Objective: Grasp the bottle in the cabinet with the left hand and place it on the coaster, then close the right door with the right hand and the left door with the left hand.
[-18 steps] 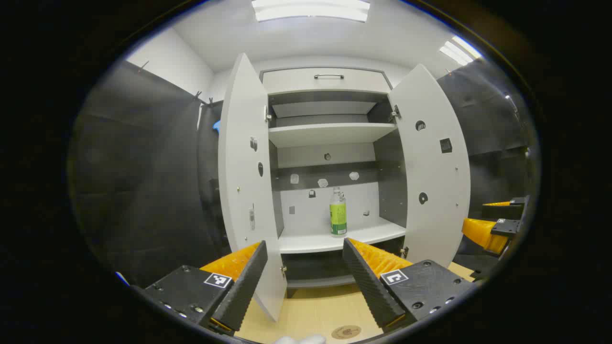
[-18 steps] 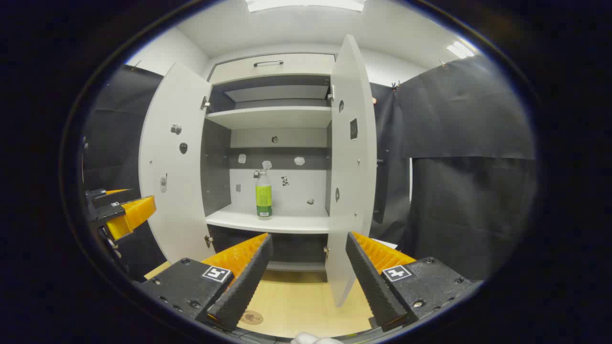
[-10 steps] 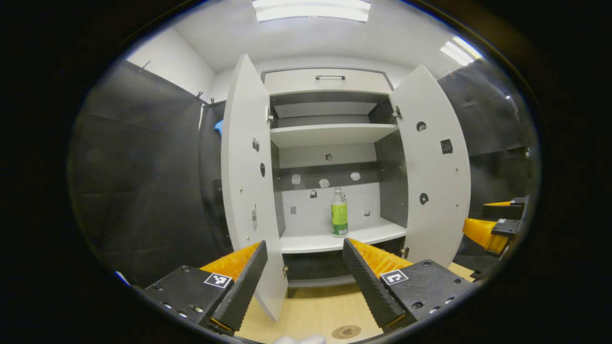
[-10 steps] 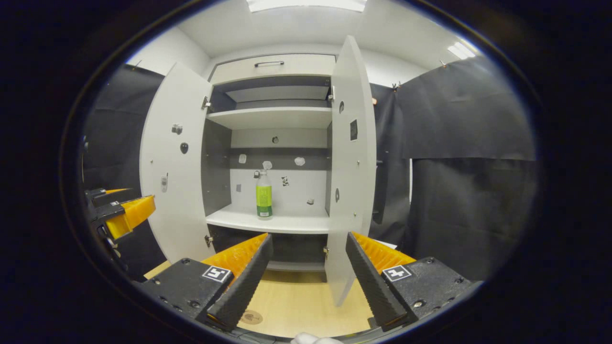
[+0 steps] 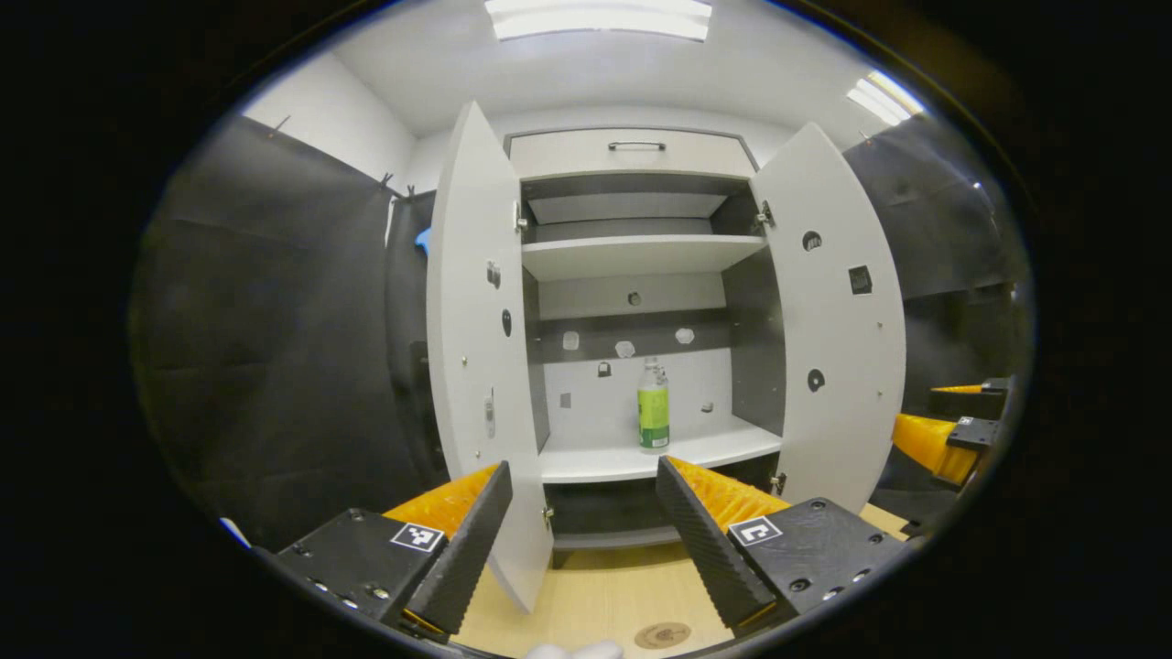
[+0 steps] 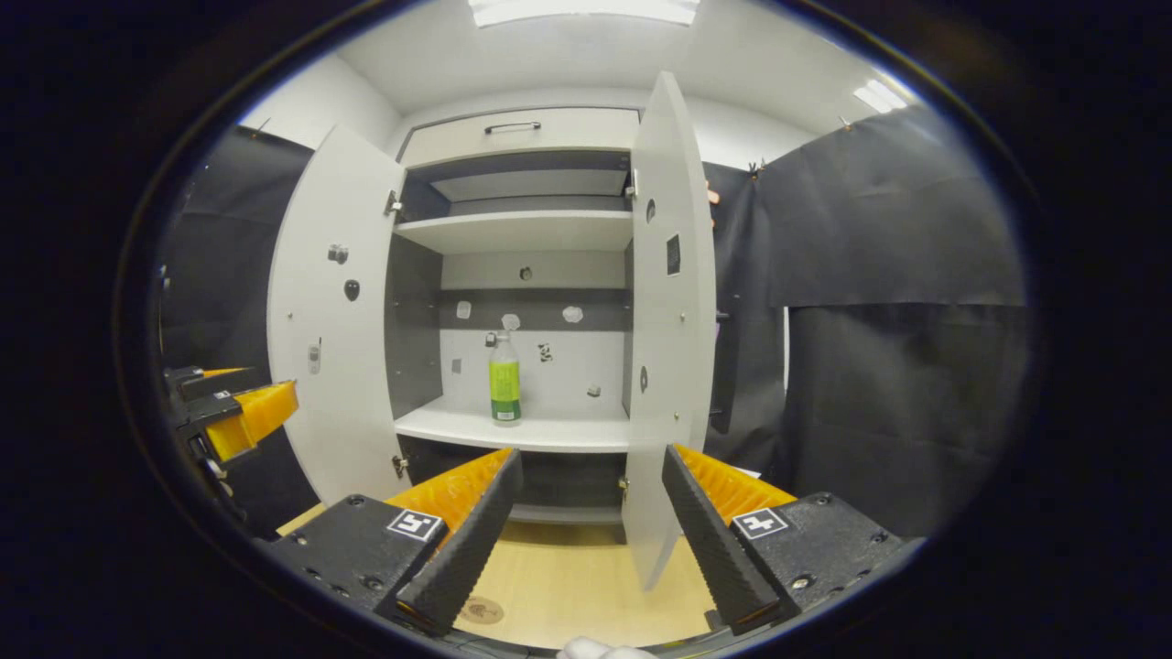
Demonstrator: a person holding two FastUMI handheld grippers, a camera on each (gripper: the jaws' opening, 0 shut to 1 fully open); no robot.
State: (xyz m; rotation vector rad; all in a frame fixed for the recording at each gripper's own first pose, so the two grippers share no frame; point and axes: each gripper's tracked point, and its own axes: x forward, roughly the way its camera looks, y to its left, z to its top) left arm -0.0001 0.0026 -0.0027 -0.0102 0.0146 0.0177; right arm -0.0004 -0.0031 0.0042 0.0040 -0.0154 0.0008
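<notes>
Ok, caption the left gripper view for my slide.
Open left tool faces the open cabinet, bottle upright on its lower shelf.

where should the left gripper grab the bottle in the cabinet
Grip the bottle around its green-labelled body, coming straight in from the front between the open doors. It stands upright near the shelf front, its narrow neck less steady. The left gripper is open.
</notes>
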